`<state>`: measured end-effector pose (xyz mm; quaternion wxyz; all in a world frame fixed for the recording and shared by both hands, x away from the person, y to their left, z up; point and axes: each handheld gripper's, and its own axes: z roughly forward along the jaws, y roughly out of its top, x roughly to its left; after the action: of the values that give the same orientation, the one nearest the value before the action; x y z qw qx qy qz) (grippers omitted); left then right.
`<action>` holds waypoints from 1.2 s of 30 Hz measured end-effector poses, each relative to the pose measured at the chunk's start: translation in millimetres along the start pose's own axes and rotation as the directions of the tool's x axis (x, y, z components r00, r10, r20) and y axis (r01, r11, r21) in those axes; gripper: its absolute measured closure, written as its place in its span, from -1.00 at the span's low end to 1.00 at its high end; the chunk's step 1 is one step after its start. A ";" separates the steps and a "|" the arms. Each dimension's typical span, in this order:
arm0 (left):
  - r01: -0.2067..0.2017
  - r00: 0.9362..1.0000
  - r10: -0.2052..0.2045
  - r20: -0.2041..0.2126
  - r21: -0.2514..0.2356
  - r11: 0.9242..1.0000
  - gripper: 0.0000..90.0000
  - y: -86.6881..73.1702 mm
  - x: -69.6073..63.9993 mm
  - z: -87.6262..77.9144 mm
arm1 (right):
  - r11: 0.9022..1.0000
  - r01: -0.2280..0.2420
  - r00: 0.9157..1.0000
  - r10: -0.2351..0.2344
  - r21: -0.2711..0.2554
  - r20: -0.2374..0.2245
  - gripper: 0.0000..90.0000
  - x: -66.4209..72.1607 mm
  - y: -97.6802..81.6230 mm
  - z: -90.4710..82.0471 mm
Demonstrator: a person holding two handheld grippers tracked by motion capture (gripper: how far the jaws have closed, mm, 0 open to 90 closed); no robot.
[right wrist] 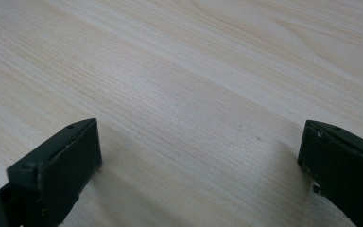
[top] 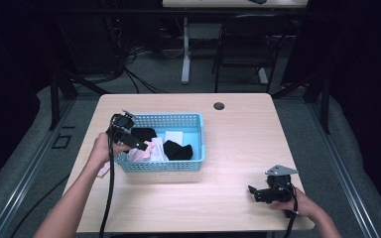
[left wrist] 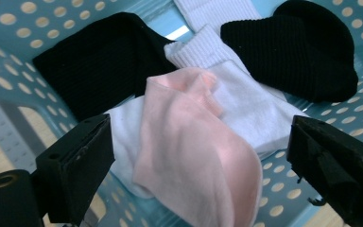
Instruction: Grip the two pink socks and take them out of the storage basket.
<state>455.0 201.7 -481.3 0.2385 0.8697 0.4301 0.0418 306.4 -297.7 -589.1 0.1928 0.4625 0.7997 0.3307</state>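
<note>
A light blue perforated basket [top: 168, 117] on the wooden table [top: 238, 144] holds several socks. In the left gripper view a pink sock [left wrist: 194, 156] lies on top of a white sock [left wrist: 255, 106]. One black sock [left wrist: 99, 66] lies to the left and another black sock [left wrist: 302, 47] at the upper right. My left gripper [top: 140, 145] reaches into the basket's left end, and in its own view the left gripper [left wrist: 201, 139] is open. Its jaws stand wide on either side of the pink sock without pressing it. My right gripper [top: 253, 192] rests low over bare table at the front right, open and empty.
The basket walls [left wrist: 9, 28] closely surround the left gripper. A small round hole [top: 219, 105] sits near the table's far edge. A chair [top: 248, 44] and another table's leg [top: 185, 54] stand beyond it. Light wood grain [right wrist: 170, 71] lies under the right gripper [right wrist: 198, 146].
</note>
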 end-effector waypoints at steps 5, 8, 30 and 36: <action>-0.001 1.000 0.001 -0.002 0.031 1.000 -0.67 3.8 -1.8 9.6 | 1.000 0.000 1.000 0.000 0.001 0.000 -1.00 0.0 0.0 -0.1; -0.001 1.000 0.001 -0.009 0.055 0.998 -0.61 5.1 -1.4 15.5 | 1.000 0.001 1.000 -0.001 -0.002 -0.004 -1.00 -0.2 -0.1 0.3; 0.072 0.994 -0.059 -0.087 0.154 0.985 -0.14 2.1 -0.1 45.8 | 1.000 -0.001 1.000 0.001 -0.001 -0.003 -1.00 0.0 0.0 0.2; 0.075 0.994 -0.061 -0.086 0.177 0.981 0.12 0.6 0.0 50.4 | 1.000 0.002 1.000 -0.002 -0.002 -0.005 -1.00 -0.3 -0.1 0.4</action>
<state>469.5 182.3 -525.5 0.1426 0.8701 0.4709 0.0293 306.7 -297.8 -589.4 0.1916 0.4606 0.8003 0.3326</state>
